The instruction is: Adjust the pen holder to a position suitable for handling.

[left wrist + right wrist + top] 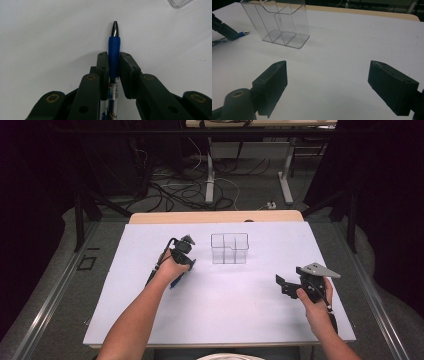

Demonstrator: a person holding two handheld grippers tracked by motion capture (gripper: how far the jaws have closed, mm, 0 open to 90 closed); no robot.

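Observation:
A blue pen point(114, 42) with a silver tip lies on the white sheet, and my left gripper point(114, 56) is shut on its blue grip. In the high view the left gripper point(190, 264) sits left of centre, with the pen point(177, 281) poking out under the hand. From the right gripper view the pen tip point(245, 32) points toward a clear plastic organizer point(279, 22). My right gripper point(328, 82) stands open over bare sheet with nothing between its jaws. In the high view the right gripper point(289, 276) is at the right, near the front.
The clear organizer point(229, 248) with several compartments stands upright at the middle back of the white sheet point(240, 305). A wooden table edge point(215, 216) runs behind the sheet. Beyond it are table legs and cables on the floor.

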